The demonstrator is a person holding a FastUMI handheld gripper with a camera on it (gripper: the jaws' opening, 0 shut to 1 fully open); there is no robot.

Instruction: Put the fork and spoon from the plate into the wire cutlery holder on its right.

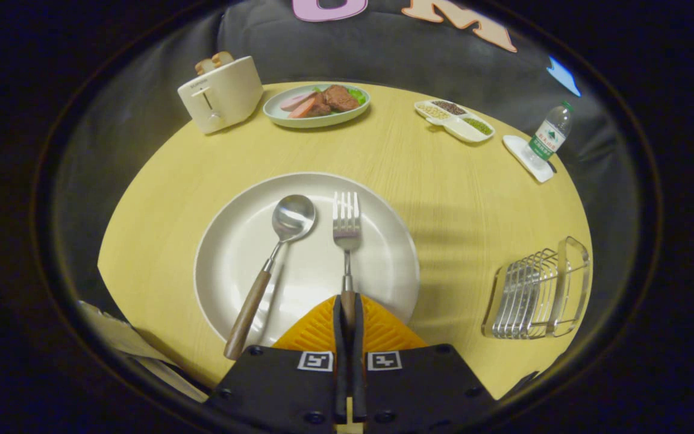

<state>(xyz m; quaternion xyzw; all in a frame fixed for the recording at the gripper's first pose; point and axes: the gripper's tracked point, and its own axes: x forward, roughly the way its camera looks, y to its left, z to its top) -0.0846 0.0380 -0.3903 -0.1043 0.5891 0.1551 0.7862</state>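
The gripper [347, 313] clamps the fork [346, 226] by its handle over the plate [383, 265]. The spoon [281, 241] lies on the plate, left of the fork. The wire cutlery holder [537, 292] stands right of the plate.

Staged dining booth: round wooden table [443, 181] against black cloth wall [383, 54]; toaster [220, 93] and plate of food [317, 105] at far edge.

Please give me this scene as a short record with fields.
hand-held gripper: shut on the fork handle
fork: on the plate, tines pointing away, handle between the fingers
spoon: on the plate, left of the fork, untouched
plate: on the table just ahead of the gripper
holder: right of the plate, no cutlery in it
table: also carries a toaster and a bottle at the far side
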